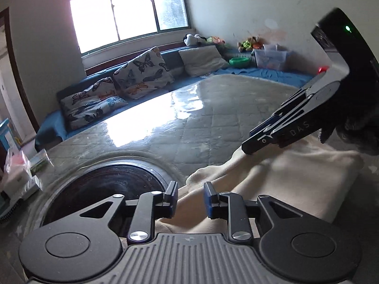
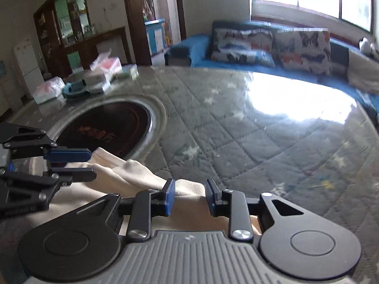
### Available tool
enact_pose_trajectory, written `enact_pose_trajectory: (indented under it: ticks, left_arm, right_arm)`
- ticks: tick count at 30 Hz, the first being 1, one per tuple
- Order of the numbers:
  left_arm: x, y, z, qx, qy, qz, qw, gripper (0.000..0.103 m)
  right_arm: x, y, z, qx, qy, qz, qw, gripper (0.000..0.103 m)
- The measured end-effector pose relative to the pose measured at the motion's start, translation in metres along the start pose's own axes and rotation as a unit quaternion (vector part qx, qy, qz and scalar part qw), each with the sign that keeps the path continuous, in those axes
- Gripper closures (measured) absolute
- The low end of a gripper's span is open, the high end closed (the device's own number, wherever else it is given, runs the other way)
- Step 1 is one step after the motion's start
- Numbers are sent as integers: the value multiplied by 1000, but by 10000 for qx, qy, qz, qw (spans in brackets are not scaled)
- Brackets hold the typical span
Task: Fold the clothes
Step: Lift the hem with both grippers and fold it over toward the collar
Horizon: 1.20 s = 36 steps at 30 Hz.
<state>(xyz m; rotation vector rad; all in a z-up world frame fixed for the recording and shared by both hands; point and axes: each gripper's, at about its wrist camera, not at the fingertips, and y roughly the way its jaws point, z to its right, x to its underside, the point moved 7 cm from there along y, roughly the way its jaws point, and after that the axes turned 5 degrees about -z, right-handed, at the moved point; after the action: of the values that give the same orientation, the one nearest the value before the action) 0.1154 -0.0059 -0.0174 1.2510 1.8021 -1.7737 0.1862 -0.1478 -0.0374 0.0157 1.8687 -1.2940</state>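
A cream fleece garment lies folded on the quilted table cover, near the table's front edge. It also shows in the right wrist view. My left gripper is open, its fingers either side of the cloth's near edge. It appears at the left of the right wrist view, jaws apart above the cloth. My right gripper is open over the garment's right end. In the left wrist view the right gripper hovers over the cloth from the right.
A round dark hotplate is set into the table left of the garment; it shows in the right wrist view. Boxes and packets crowd the table's far left. A blue sofa with butterfly cushions runs behind.
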Motion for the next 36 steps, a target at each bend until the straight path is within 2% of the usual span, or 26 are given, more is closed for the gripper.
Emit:
enact_pose_trajectory:
  ticks: [3, 5, 7, 8, 9, 11, 13, 16, 22, 25, 27, 30, 34, 36]
  left_arm:
    - [5, 15, -4, 151, 36, -208, 9997, 73]
    - [8, 22, -6, 200, 141, -301, 9992, 74]
    - [7, 23, -3, 216, 256, -249, 9991, 83]
    - [7, 24, -1, 223, 314, -220, 9990, 93]
    - [7, 24, 1, 230, 372, -191, 9989, 95]
    - [1, 24, 3, -117, 578, -40, 9983, 99]
    - [-4, 24, 7, -379, 762, 116, 9963, 100]
    - [-6, 38, 11, -345, 738, -3, 9967, 100]
    - [-9, 50, 9, -307, 607, -184, 9975, 99]
    - [-14, 46, 1, -364, 392, -223, 9983, 92]
    - [-19, 34, -4, -359, 145, -143, 9991, 87]
    - [-23, 12, -1, -156, -45, 58, 9999, 87]
    - [-18, 7, 17, 336, -379, -23, 9987, 87]
    - [-15, 17, 23, 389, -510, -129, 9979, 87]
  right_arm:
    - [2, 6, 0, -58, 7, -82, 9999, 79]
    - [3, 7, -2, -96, -11, -79, 9999, 95]
    - [2, 5, -5, -12, -82, 24, 10000, 101]
    - [2, 4, -6, 69, -146, 99, 9998, 102]
    - [0, 3, -7, 126, -181, 163, 9996, 102]
    - [-3, -2, -7, 272, -180, 369, 9988, 103]
    - [-8, -9, -3, 491, -159, 615, 9968, 103]
    - [-7, -9, 2, 597, -64, 649, 9961, 103]
    - [4, -10, -17, 182, -241, 468, 9984, 98]
    - [10, 8, -15, 322, -208, 289, 9988, 98]
    - [8, 11, -10, 336, -69, 372, 9987, 98]
    - [5, 11, -5, 444, 131, 389, 9982, 98]
    - [10, -6, -12, 397, -5, 572, 9976, 96]
    - [14, -16, -18, 308, -66, 626, 9975, 93]
